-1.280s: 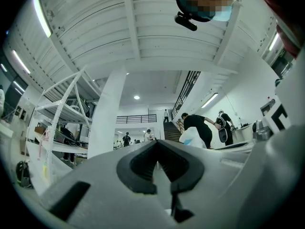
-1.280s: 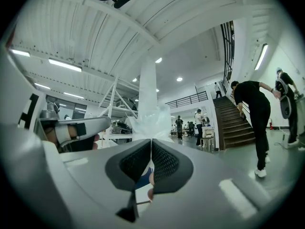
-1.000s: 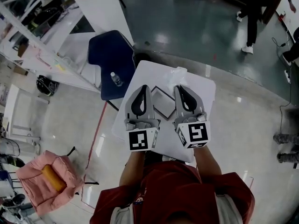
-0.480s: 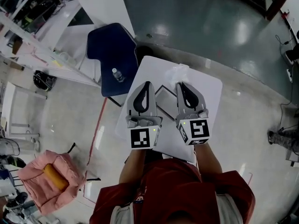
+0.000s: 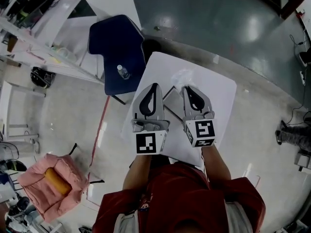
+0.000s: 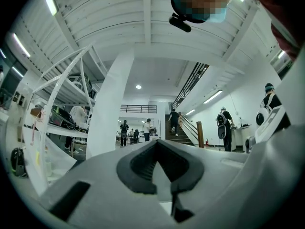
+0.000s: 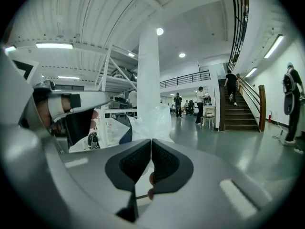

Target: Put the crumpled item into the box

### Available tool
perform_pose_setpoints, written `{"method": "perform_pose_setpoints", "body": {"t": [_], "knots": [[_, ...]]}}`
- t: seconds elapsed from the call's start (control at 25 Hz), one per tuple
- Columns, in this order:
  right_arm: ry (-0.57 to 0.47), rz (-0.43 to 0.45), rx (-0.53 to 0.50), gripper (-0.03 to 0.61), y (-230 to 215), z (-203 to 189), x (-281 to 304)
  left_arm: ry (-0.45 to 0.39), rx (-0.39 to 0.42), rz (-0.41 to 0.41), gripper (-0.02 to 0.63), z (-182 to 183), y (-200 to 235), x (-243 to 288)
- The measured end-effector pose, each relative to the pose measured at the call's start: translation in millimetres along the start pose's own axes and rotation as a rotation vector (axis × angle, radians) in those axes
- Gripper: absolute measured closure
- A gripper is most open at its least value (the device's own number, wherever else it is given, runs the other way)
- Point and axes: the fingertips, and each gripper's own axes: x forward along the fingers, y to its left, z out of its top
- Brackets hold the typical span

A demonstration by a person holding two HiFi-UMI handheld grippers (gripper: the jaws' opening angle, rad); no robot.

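A white square tabletop [image 5: 218,91] stands on pale concrete floor [image 5: 68,115], which gives way farther out to glossy dark grey-green flooring [image 5: 218,13] that mirrors the lamps. A thin red line [image 5: 103,125] runs along the concrete. Just beside the tabletop is a dark blue chair [image 5: 114,42] with a water bottle [image 5: 122,72] on its seat. Well apart lies a pink cushioned bag [image 5: 73,178] (an orange roll [image 5: 53,183] rests on it). The hall is tall and white: a round column [image 7: 149,80], strip lights [image 7: 53,45], a railed gallery [image 7: 186,78] and a staircase [image 7: 240,113].
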Motion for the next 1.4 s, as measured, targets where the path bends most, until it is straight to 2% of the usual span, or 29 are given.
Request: {"method": "perform_pose_setpoints", "body": {"t": [0.2,0.36,0.64,1.4], "knots": [[0.076,-0.001,-0.001,0.571,1.6,-32.6,23.6,0.020,-0.002,-0.006,0.611,-17.4,15.2,6.4],[0.154,0.005,0.011,0.569,2.9,-63.0,38.8,-0.009,-0.054,0.014,0.611,-23.8,26.3,10.8],[0.311,0.027,0.017,0.571,8.9,-115.5,58.2,-0.011,-0.073,-0.014,0.611,-41.5,31.3,14.7],[0.660,0.026,-0.002,0.571,7.4,-240.1,70.1,0.026,-0.106,-0.010,0.611,-75.7,52.5,18.9]]}}
